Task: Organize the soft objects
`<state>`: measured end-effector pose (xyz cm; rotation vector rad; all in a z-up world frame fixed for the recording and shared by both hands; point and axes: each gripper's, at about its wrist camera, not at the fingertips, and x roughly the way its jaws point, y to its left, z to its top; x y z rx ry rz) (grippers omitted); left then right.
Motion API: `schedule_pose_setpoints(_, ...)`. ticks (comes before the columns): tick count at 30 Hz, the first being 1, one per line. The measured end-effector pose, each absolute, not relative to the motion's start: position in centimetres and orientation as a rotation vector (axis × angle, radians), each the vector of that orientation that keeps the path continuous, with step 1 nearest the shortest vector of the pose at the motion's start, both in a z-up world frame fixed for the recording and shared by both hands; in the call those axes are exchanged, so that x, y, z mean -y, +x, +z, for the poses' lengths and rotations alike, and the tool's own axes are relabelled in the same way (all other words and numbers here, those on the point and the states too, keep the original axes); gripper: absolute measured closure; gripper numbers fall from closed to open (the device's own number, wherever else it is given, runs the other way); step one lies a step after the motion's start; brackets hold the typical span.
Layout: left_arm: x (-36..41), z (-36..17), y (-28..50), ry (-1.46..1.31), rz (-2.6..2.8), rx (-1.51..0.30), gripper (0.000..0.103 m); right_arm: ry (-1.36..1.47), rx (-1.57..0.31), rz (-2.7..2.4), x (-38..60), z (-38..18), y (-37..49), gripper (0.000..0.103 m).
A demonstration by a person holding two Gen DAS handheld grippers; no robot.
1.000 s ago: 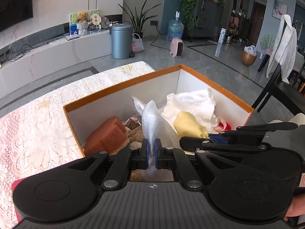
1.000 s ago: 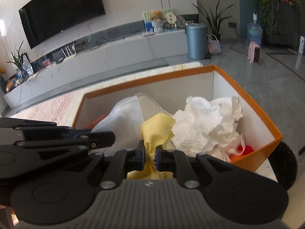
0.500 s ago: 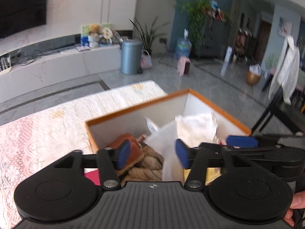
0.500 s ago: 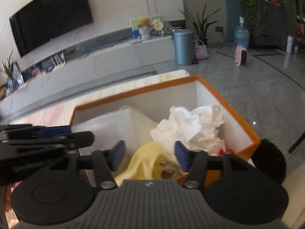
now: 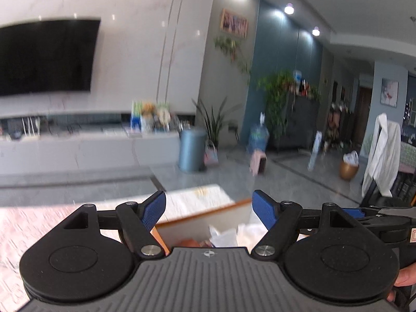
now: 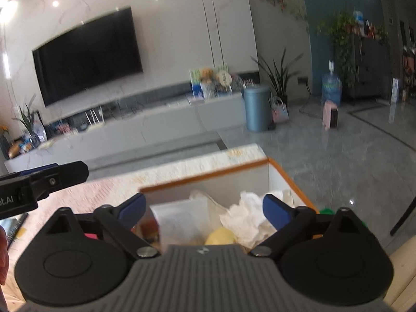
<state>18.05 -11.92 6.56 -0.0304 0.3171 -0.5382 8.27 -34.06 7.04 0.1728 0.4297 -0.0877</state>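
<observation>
An orange-rimmed white box [image 6: 208, 175] stands on the lace-covered table. In it lie a crumpled white cloth [image 6: 249, 215], a yellow cloth [image 6: 221, 235] and a white mesh cloth [image 6: 182, 221]. My right gripper [image 6: 204, 208] hangs above the box's near side, its jaws opening with nothing between them. My left gripper [image 5: 209, 209] is also raised over the box [image 5: 202, 215], jaws opening and empty; in the right wrist view the left gripper [image 6: 52, 179] shows at the left edge. Most of the box's contents are hidden behind the gripper bodies.
The table with its pink lace cloth [image 6: 109, 189] reaches left of the box. Beyond it are a grey floor, a blue bin [image 6: 257, 108], a long TV console [image 6: 130, 127] and a chair draped with a white garment [image 5: 384, 153] at the right.
Both grippers were shut, the left on the mesh cloth and the right on the yellow cloth. Both have opened, left the cloths in the box, and risen and tilted up.
</observation>
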Motion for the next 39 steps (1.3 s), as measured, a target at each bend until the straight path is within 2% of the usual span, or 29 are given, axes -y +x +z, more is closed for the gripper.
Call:
schedule_pose_setpoints(9, 9.9, 9.1, 12.4, -0.001, -0.413, -0.108, 0.014, 0.105, -0.257, -0.049, 30.2, 10.3, 1.9, 0.003)
schedule_pose_setpoints(11, 9.4, 9.0, 11.4, 0.002, -0.404, -0.080, 0.010, 0.090, -0.232, -0.043, 29.3, 10.4, 0.6, 0.003)
schedule_pose_setpoints(13, 9.2, 8.8, 10.6, 0.033, -0.367, -0.052, 0.000, 0.075, -0.203, -0.035, 28.5, 10.3, -0.6, 0.003)
schedule_pose_setpoints(19, 10.4, 6.2, 7.3, 0.234, -0.242, 0.063, 0.000, 0.015, -0.125, -0.063, 25.9, 8.4, -3.8, 0.003)
schedule_pose_setpoints(23, 9.9, 4.5, 7.0, 0.186, -0.252, -0.005, 0.000, 0.011, -0.133, -0.065, 25.0, 6.0, -4.9, 0.003)
schedule_pose_setpoints(34, 8.1, -0.5, 9.6, 0.020, -0.221, -0.337, 0.000, 0.078, -0.236, -0.156, 25.5, 0.2, -4.9, 0.003)
schedule_pose_setpoints(39, 7.5, -2.6, 9.2, 0.048, -0.196, -0.390, 0.000, 0.140, -0.288, -0.175, 26.0, -2.0, -4.0, 0.003)
